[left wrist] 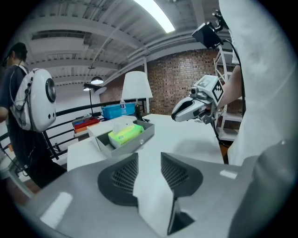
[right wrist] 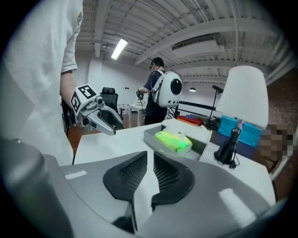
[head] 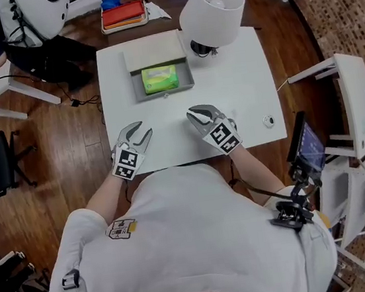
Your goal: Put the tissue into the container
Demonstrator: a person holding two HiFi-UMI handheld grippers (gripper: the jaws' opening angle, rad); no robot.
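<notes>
Table point(head: 248, 86): white, rect., on wood floor; holds everything below.
Lamp point(head: 213, 11): white shade, black base, at table's far right corner, just right of box.
Box point(head: 190, 74): grey container, far-centre of table, lid flipped open toward far side.
L gripper point(head: 139, 131): over near edge of table, left of centre; jaws a moderate gap apart, nothing btwn them, only bare table seen through. Well short of box.
R gripper point(head: 196, 113): over near edge, right of centre, tips pointing toward L gripper; jaws all but closed, thin slit, empty.
Tissue point(head: 160, 79): green pack lying flat inside box, near its front wall; neither gripper touching it.
Knob point(head: 269, 121): small round item near table's right edge, can't tell what.
</notes>
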